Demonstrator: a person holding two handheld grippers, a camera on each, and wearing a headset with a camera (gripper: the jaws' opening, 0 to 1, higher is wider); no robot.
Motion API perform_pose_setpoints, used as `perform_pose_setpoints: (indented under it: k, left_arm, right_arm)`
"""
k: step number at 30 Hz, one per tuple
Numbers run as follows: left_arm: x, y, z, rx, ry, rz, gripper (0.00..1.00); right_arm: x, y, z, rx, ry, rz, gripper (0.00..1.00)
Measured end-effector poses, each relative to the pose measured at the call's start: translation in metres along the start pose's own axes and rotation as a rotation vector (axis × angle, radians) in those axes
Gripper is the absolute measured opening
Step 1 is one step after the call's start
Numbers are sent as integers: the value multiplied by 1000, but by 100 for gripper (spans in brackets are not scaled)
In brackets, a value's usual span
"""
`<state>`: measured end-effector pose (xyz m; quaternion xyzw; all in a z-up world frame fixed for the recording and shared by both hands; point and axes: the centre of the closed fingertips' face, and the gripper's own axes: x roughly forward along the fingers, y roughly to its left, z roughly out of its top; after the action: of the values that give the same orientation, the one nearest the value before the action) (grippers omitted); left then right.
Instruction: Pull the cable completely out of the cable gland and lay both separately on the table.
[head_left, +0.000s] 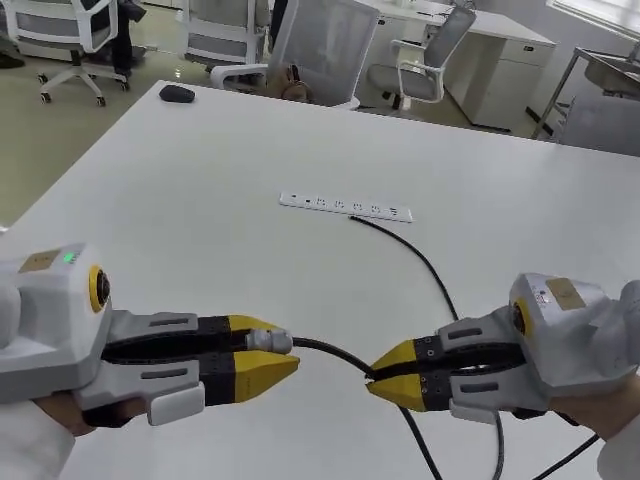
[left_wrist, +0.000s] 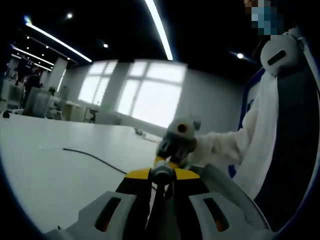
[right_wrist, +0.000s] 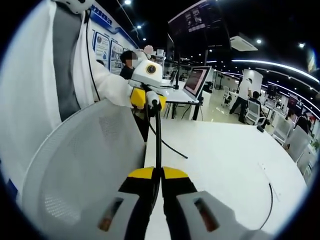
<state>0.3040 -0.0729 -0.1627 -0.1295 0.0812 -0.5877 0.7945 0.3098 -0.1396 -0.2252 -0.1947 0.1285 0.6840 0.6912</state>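
Now I have both tools low over the white tabletop (head_left: 200, 200), and they face each other. The left tool (head_left: 282, 352) is closed on the cable gland (head_left: 268, 340), a small pale grey piece that sits between its yellow tips. The right tool (head_left: 375, 384) is closed on the black cable (head_left: 330, 352), near the gland but not touching it. So both task things are held between my two hands, it seems a little above the tabletop, and the cable is not yet out of the gland.

The relation that matters is this: the cable leaves the gland toward my right. Its free stretch runs almost straight from the tips of the left tool to the tips of the right tool, dropping a little to the right. In the right gripper view this stretch goes directly forward from my own jaws to the gland, so the right tool is well in line with the axis.

I judge that the next move is to draw the tools apart along this line, with the left one holding firm. A sideways pull may bend the cable at the mouth of the gland and jam it.

Past the right tool the cable goes down toward me. Another black lead comes from the power strip (head_left: 345, 207), and I cannot tell whether the two are one cable.
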Motion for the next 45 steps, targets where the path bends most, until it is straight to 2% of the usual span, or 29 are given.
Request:
perform_pose_setpoints:
  k: [7, 16, 20, 24, 31, 35, 38, 45]
  left_arm:
    - [0, 0, 1, -3, -7, -2, 17]
    - [-1, 1, 5, -6, -23, -5, 17]
    - [-1, 1, 6, -5, -29, -3, 17]
    - [-1, 1, 5, -5, -25, -4, 17]
    - [0, 1, 3, -8, -18, -4, 17]
    - [0, 1, 2, -7, -12, -6, 17]
    - [0, 1, 2, -11, -14, -3, 17]
    - [-1, 0, 0, -15, -8, -3, 17]
  right_arm:
    - [-5, -1, -21, 32, 53, -14, 3]
    - [-2, -2, -19, 62, 64, -5, 5]
    - [-2, -5, -7, 51, 47, -2, 13]
    - [1, -11, 16, 43, -23, -15, 19]
    - [9, -5, 69, -14, -164, 9, 18]
    - [12, -1, 86, -50, -189, 26, 17]
    - [17, 2, 90, -74, -185, 45, 17]
    - [28, 6, 85, -84, -172, 64, 12]
